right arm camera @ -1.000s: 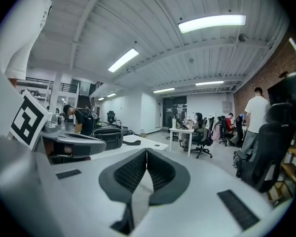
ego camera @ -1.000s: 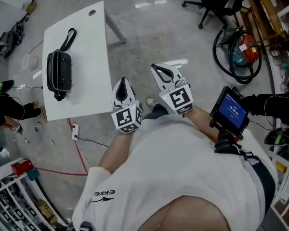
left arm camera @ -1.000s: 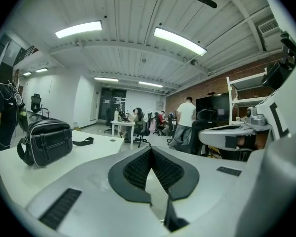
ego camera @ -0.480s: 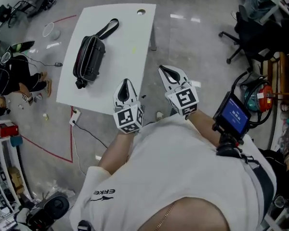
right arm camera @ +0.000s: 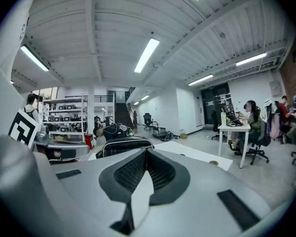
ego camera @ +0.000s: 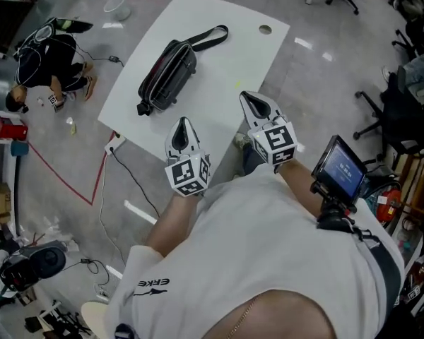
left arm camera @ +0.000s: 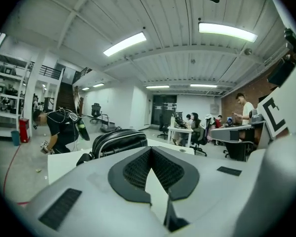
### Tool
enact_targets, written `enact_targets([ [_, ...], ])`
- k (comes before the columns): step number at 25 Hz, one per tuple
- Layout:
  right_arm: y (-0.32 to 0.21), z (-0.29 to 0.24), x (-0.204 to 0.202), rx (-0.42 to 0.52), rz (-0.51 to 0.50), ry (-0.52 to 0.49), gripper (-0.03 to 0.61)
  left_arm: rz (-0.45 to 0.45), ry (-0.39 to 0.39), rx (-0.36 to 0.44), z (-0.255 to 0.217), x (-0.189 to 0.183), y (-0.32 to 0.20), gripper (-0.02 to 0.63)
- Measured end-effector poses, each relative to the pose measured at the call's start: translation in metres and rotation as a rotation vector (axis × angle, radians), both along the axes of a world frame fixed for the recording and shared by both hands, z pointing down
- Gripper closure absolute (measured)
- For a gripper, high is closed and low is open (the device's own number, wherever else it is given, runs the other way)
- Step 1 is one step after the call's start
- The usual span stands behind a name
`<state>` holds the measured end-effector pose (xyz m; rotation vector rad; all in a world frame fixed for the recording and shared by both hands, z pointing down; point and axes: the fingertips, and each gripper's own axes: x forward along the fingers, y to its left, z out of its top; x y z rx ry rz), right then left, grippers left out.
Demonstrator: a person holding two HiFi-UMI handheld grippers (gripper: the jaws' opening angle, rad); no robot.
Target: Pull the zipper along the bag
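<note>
Black bag [ego camera: 168, 75] lies on the white table [ego camera: 230, 58], far and left of both grippers and well apart from them, with its strap [ego camera: 206, 37] at the far end. Left gripper [ego camera: 183, 123] and right gripper [ego camera: 247, 99] hover at the table's near edge, jaws closed tip to tip on nothing. Zipper pull is too small to make out; the thin line along the bag's side is possibly the zipper. In both gripper views the jaws hide the bag's lower part.

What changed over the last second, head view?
Person turned toward the table and closed in: the left claw and right claw now hang over its near edge, bag just ahead. Nothing grasped; both claws stay shut, empty, and the bag lies where it was.
</note>
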<state>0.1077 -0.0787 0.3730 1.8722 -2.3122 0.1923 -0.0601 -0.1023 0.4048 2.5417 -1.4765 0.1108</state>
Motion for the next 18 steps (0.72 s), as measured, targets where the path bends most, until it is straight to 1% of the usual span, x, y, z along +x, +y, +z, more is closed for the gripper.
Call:
enact_targets([
  [3,-0.038,0.008,0.003,-0.016,-0.057,-0.044,0.574,-0.094,-0.008,-0.016,0.006,-0.012,-0.027,0.611],
  [6,-0.076,0.02,0.012,-0.043,-0.086,-0.101,0.574,-0.169,-0.017,-0.027,0.013,-0.02,-0.052,0.611],
  [12,-0.165,0.088,0.032,-0.091,-0.155,-0.238,0.574,-0.327,-0.069,-0.048,0.07,-0.035,-0.113,0.611],
  [14,-0.192,0.103,0.036,-0.117,-0.173,-0.275,0.574,-0.373,-0.085,-0.054,0.078,-0.042,-0.132,0.611],
  [18,-0.219,0.129,0.042,-0.155,-0.197,-0.297,0.574,-0.445,-0.112,-0.063,0.091,-0.051,-0.146,0.611],
])
